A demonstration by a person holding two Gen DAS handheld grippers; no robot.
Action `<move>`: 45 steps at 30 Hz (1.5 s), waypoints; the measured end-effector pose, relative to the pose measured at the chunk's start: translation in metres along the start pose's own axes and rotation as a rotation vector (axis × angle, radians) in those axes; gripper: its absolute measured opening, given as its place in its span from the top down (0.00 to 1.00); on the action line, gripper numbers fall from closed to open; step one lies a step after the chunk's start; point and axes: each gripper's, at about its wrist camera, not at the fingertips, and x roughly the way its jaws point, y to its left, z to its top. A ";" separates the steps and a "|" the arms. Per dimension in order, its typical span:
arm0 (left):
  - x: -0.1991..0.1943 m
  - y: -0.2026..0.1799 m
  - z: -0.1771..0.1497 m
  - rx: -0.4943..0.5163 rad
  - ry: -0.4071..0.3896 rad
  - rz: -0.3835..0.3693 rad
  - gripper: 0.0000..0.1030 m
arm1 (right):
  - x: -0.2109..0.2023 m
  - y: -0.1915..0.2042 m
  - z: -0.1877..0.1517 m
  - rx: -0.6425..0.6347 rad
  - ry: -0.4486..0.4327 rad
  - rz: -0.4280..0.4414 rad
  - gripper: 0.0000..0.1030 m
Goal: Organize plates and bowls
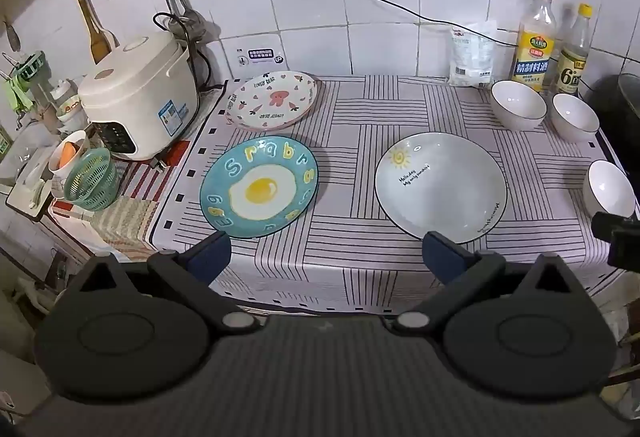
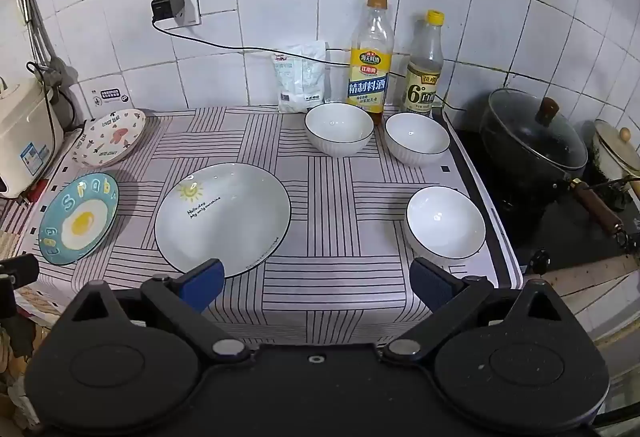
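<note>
Three plates lie apart on the striped cloth: a blue fried-egg plate (image 1: 259, 187) (image 2: 79, 218), a pale plate with a sun drawing (image 1: 441, 187) (image 2: 222, 219), and a white plate with pink cartoon prints (image 1: 272, 99) (image 2: 109, 137) at the back left. Three white bowls stand upright on the right: two near the bottles (image 2: 339, 128) (image 2: 417, 143) (image 1: 518, 105) (image 1: 574, 117) and one nearer the front (image 2: 445, 223) (image 1: 608, 187). My left gripper (image 1: 326, 257) hovers open before the egg and sun plates, holding nothing. My right gripper (image 2: 316, 283) is open and holds nothing, between the sun plate and the front bowl.
A rice cooker (image 1: 136, 97) and a green basket (image 1: 90, 179) crowd the left end. Two bottles (image 2: 370, 57) (image 2: 425, 65) and a white bag (image 2: 301, 77) stand against the tiled wall. A lidded black pot (image 2: 532, 141) sits on the stove to the right.
</note>
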 end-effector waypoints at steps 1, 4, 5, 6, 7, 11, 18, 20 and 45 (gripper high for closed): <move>0.000 -0.001 0.000 0.001 0.000 0.001 0.00 | 0.000 0.000 0.000 0.001 0.003 0.002 0.02; -0.006 0.001 0.003 -0.004 -0.004 0.002 0.00 | 0.000 -0.001 -0.001 -0.002 0.007 0.003 0.02; -0.007 0.001 0.004 -0.007 -0.005 0.003 0.00 | 0.000 -0.001 -0.001 -0.004 0.007 0.004 0.02; -0.005 0.004 0.005 -0.010 -0.004 -0.002 0.00 | -0.002 -0.003 -0.001 -0.003 0.007 0.005 0.02; -0.005 0.004 0.006 -0.008 -0.004 -0.004 0.00 | -0.001 -0.004 -0.001 -0.002 0.009 0.003 0.02; -0.008 0.005 0.004 -0.008 -0.022 -0.005 0.00 | -0.001 0.000 -0.001 -0.006 0.011 -0.005 0.02; -0.009 0.007 -0.002 -0.010 -0.035 -0.036 0.00 | -0.003 -0.001 -0.005 -0.010 -0.012 -0.006 0.02; -0.009 0.008 -0.003 -0.017 -0.041 -0.046 0.00 | -0.004 -0.002 -0.005 -0.012 -0.021 -0.004 0.02; -0.012 0.010 -0.021 -0.017 -0.085 -0.068 0.00 | -0.016 -0.006 -0.016 -0.015 -0.094 -0.005 0.02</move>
